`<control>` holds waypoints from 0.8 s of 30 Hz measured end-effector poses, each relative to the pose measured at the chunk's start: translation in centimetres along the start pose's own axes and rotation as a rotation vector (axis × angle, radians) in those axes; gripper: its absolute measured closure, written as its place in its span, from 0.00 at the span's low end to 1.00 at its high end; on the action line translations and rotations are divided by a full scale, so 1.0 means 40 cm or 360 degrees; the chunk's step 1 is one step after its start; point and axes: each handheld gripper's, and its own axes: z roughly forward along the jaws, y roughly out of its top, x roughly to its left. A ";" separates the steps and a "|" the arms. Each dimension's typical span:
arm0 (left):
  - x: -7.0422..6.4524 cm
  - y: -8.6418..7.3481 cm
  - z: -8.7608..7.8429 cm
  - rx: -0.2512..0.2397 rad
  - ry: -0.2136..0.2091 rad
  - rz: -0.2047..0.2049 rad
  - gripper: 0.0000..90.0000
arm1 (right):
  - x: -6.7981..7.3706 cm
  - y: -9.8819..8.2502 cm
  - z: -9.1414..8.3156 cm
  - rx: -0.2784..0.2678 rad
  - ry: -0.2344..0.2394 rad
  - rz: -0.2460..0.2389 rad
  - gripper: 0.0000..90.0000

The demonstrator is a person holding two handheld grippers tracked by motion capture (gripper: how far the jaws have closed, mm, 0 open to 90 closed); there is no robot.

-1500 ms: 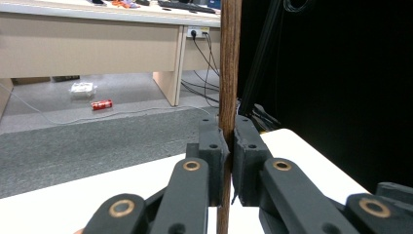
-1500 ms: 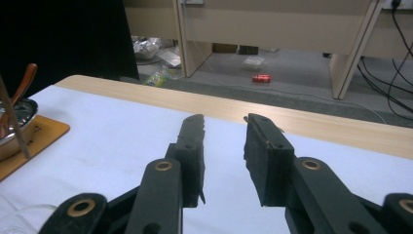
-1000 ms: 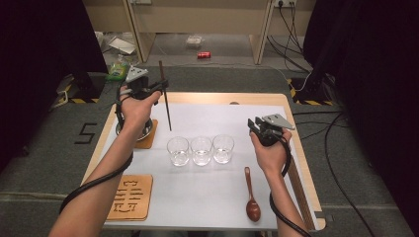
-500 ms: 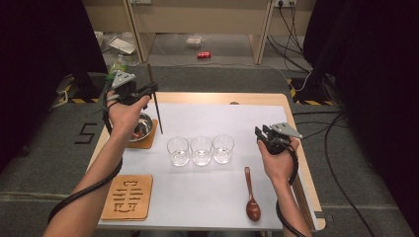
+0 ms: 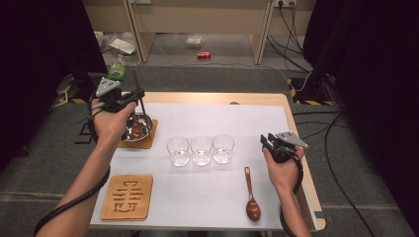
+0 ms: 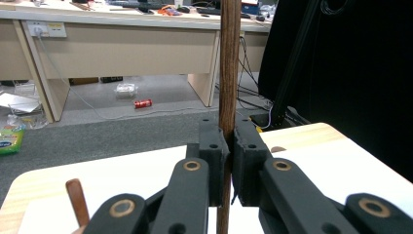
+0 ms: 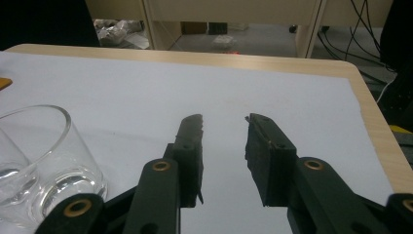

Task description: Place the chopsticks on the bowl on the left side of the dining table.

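Left gripper (image 5: pixel 132 97): jaws clamped on a wooden stick (image 6: pixel 229 73), held upright, at the table's far left corner above a metal bowl (image 5: pixel 143 126). In the high view the stick's lower end reaches down to the bowl; whether it touches cannot be told. The bowl stands on a wooden coaster (image 5: pixel 148 140).

Right gripper (image 7: pixel 223 122): jaws parted, nothing between them, hovering low over the white table cover (image 7: pixel 272 83) near the right edge (held level, pointing toward the far side).

Three clear glasses (image 5: pixel 200 150): in a row at mid-table, touching or nearly so, between the two grippers.

Wooden spoon (image 5: pixel 251 197): flat on the cover, just beside the right hand (image 5: pixel 282 170), bowl end toward the near edge.

Carved wooden trivet (image 5: pixel 126 196): near left corner, well apart from the bowl.
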 end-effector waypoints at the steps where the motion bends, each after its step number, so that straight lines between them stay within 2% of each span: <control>1: 0.003 -0.002 -0.005 -0.0004 0.0001 -0.0006 0.93 | 0.000 -0.003 -0.002 0.0000 -0.0004 0.0006 0.74; 7: 0.020 -0.020 -0.033 0.0000 0.0001 -0.0008 0.93 | -0.004 -0.018 -0.014 -0.0005 0.0000 0.0017 0.73; 24: 0.116 -0.091 -0.106 0.0039 0.0110 -0.0034 0.93 | -0.016 -0.063 -0.059 -0.0023 -0.0029 0.0031 0.72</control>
